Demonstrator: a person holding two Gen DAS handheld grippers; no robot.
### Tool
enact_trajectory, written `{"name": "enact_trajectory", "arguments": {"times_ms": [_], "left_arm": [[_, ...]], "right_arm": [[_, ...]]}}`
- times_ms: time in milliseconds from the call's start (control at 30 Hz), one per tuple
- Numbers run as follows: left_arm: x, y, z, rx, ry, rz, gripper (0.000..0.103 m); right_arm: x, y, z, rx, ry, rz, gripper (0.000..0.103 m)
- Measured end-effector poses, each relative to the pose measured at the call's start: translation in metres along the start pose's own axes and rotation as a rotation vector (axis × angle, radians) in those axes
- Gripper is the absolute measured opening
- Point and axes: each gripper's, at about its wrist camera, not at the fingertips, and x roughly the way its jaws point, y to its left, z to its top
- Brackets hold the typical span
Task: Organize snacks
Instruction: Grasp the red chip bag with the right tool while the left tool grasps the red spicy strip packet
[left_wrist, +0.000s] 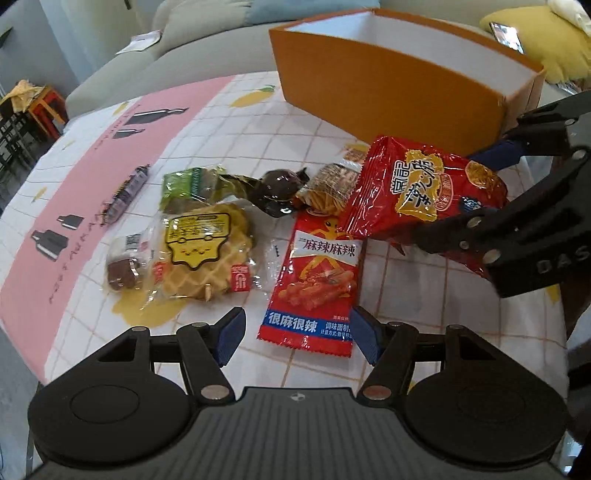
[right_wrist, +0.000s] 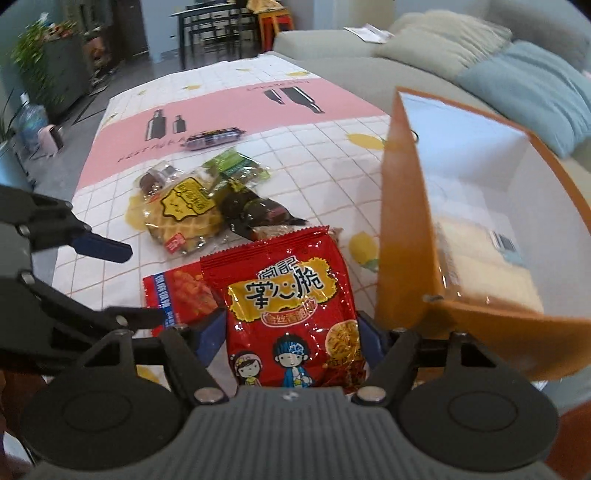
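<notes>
My right gripper (right_wrist: 291, 332) is shut on a red crisp-noodle snack bag (right_wrist: 288, 295) and holds it above the table beside the orange box (right_wrist: 402, 229); the bag (left_wrist: 424, 192) and that gripper (left_wrist: 491, 184) also show in the left wrist view. My left gripper (left_wrist: 295, 332) is open and empty, its blue pads either side of a flat red spicy-strip packet (left_wrist: 314, 273) on the table. A waffle pack (left_wrist: 207, 251), a green packet (left_wrist: 192, 184), a dark wrapped snack (left_wrist: 277, 188) and a small brown snack (left_wrist: 123, 266) lie to the left.
The orange box (left_wrist: 388, 92) with a white inside stands at the back right and holds a pale packet (right_wrist: 480, 266). A purple stick snack (left_wrist: 125, 195) lies on the pink strip of the tablecloth (left_wrist: 92, 206). A grey sofa (right_wrist: 424, 48) is behind the table.
</notes>
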Motion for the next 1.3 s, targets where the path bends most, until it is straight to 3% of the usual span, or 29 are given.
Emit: {"name": "enact_trajectory", "arguments": {"times_ms": [467,833,1000,1100,1300], "left_arm": [[0.030,-0.009,0.010,0.047,-0.028,-0.012,0.085],[0.042,0.000,0.014,-0.085,-0.047,-0.106,0.089],[0.041,0.000,0.015,-0.111,-0.023,-0.131,0.081],[0.037,-0.003,0.017,-0.132,0.006,-0.126,0.067],[0.027,-0.006,0.011,-0.204,0.072,-0.097,0.057]], "right_arm": [[0.012,-0.005,0.001,0.090,0.038,0.028,0.072],[0.018,-0.015,0.002,0.164,0.055,0.030,0.071],[0.018,-0.017,0.002,0.182,0.055,0.038,0.071],[0.017,-0.018,0.002,0.188,0.053,0.039,0.071],[0.017,-0.014,0.001,0.155,0.056,0.021,0.071]]}}
